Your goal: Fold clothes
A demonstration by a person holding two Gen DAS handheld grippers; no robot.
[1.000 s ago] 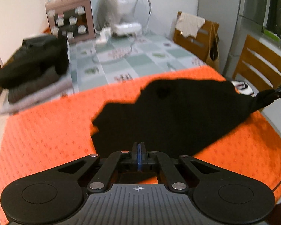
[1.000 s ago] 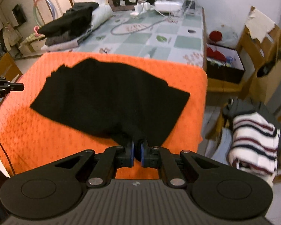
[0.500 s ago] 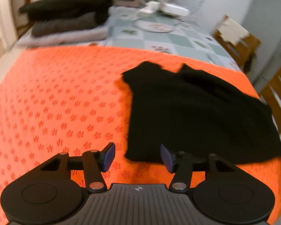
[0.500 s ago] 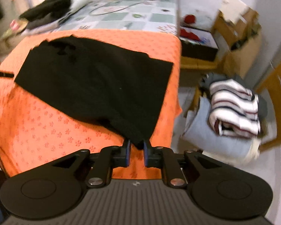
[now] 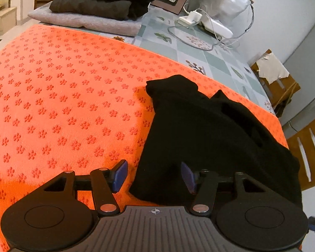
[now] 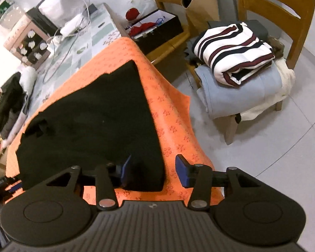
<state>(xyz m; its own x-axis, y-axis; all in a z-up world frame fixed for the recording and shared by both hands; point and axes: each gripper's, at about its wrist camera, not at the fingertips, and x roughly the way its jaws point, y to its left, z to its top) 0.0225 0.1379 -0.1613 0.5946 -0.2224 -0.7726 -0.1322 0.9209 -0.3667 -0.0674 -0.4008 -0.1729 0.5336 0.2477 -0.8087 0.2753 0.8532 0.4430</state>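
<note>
Both claws gape, released — left claw [image 5: 152, 175], right claw [image 6: 152, 171] just opening — over the black garment [image 5: 210, 138], probably laid flat on the orange tabletop [image 5: 63, 105] for folding.

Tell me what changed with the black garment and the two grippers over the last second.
Both let go. The left hand-held gripper and the right hand-held gripper, each shut on a corner of the black garment a second ago, now stand open; the right one's jaws have just been opening. The garment lies released on the orange cloth. The folded stack stayed put.
</note>
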